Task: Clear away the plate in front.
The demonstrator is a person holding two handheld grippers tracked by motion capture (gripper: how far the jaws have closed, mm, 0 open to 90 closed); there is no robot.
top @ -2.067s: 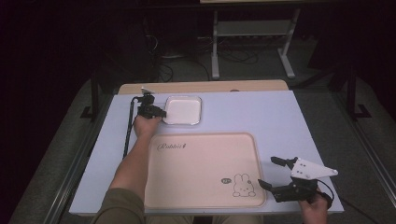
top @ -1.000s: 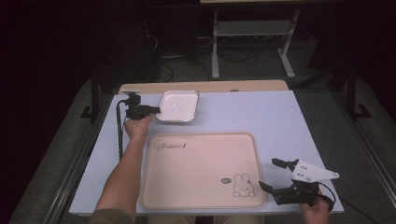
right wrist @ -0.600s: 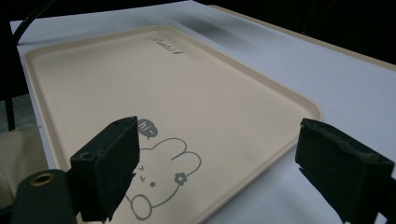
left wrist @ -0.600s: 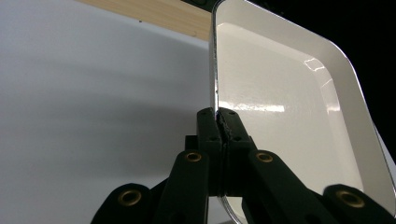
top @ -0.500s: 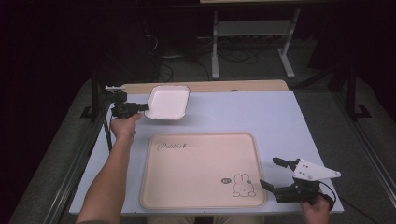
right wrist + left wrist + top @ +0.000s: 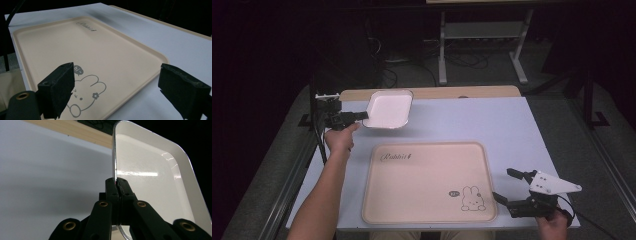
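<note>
Currently, a small white dish [image 6: 388,109] is held off the table [image 6: 512,130] by the left gripper [image 6: 360,116], near the far left corner, beyond the large beige tray [image 6: 427,200]. The dish is pinched by its rim: in the left gripper view the two black jaws are seen pressed fully together on the thin edge of the dish [image 6: 150,182], which stands on edge in that view, its glossy hollow turned to one side. In the high view the dish appears slightly tilted, with its shadow cast on the table below.

The right gripper [image 6: 512,186] is rested at the near right corner of the table, just beside the tray's corner with the printed rabbit [image 6: 472,199]. Its jaws are spread wide and nothing is held between them; in the right gripper view the tray [image 6: 75,50] is seen lying flat beneath and beyond them.

The step in hand is judged to be the carrying of the dish, probably toward the tray. Since only a narrow strip of rim is gripped, the dish could swing or slip, so a slow, level carry is advised, with the wrist kept steady. The dish should be brought low over a bare part of the tray and set down flat before the jaws are released. The tray's raised rim should be cleared on the way in.
</note>
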